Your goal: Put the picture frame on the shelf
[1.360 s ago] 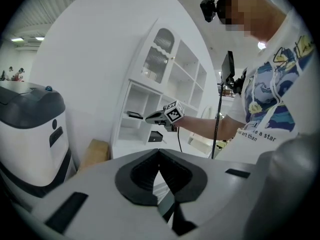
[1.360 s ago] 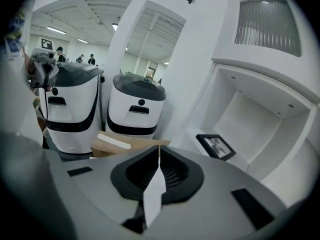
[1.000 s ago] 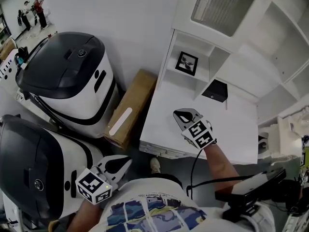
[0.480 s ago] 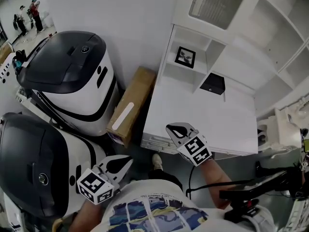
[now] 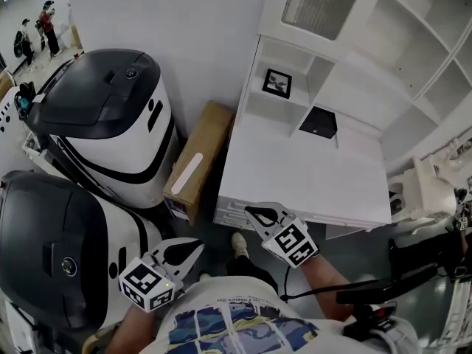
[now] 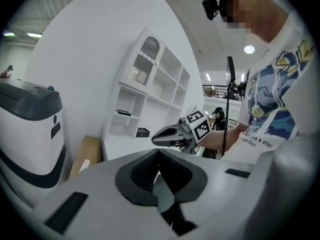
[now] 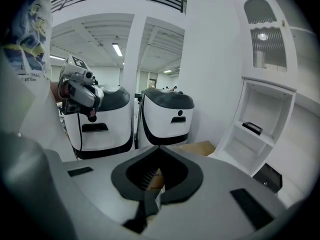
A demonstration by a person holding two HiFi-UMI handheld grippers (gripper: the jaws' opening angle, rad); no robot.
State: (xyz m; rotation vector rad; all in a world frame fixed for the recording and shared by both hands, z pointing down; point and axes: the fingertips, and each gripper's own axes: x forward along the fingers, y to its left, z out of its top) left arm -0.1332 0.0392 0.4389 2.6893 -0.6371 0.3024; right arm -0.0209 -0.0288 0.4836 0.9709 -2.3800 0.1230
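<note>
The head view is looking steeply down on the shelf point(image 5: 267, 115) and two machines point(image 5: 110, 116). The left gripper view is facing the shelf from low down. The right gripper view is facing the machines, with the shelf at its right edge.

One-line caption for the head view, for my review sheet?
Picture frame sits in a shelf cubby; right gripper and left gripper, both shut and empty, far from it.

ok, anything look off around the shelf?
Nothing spilled or damaged. One oddity: the picture frame lies flat, face up, in the shelf's left cubby instead of standing, so it only reads from above.
</note>
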